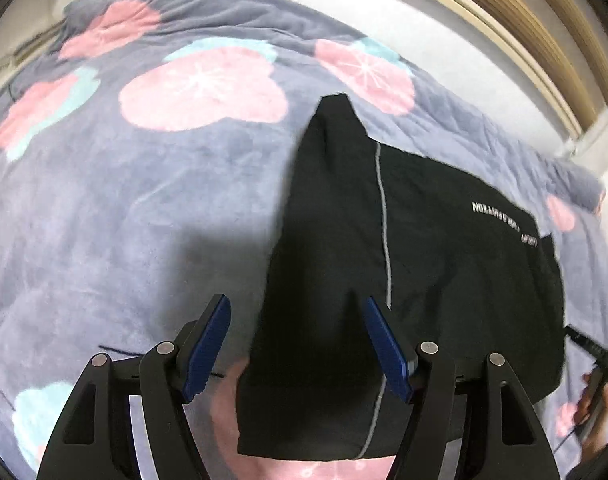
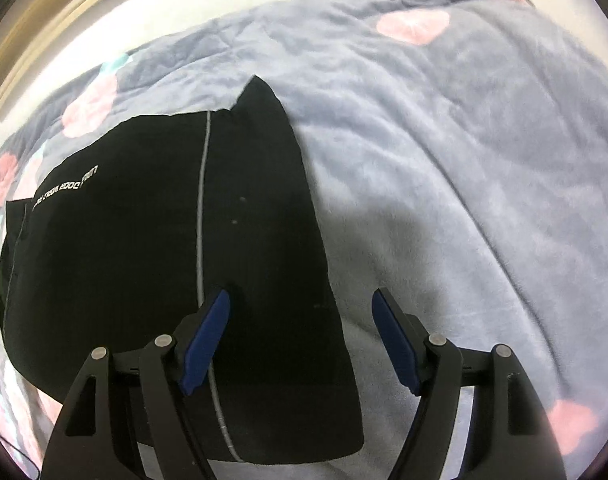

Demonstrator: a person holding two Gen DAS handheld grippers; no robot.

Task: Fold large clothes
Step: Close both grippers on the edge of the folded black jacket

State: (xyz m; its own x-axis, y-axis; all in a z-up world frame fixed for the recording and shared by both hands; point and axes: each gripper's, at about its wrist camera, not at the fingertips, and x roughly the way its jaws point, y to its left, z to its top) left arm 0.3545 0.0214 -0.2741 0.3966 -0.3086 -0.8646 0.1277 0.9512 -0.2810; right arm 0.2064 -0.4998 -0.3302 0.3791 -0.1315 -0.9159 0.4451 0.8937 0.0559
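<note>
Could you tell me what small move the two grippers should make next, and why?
Probably lower and close both on the near hem. The left gripper and right gripper are open and hold nothing, while the black garment lies flat on the blanket, its near edge beneath them.

1. Both views evenly lit indoor light, moderately bright; white wall (image 1: 444, 32) near blown out.
2. Soft gripper shadows fall on the blanket (image 1: 104, 200), in the left view at centre-left, in the right view right of the black garment (image 2: 124, 240).
3. Garment crushed to near-solid black, little fold detail.
4. Motion blur overall; garment lettering smeared, illegible.
5. Strong fisheye bending, dark vignette corners; blanket edges curve.
</note>
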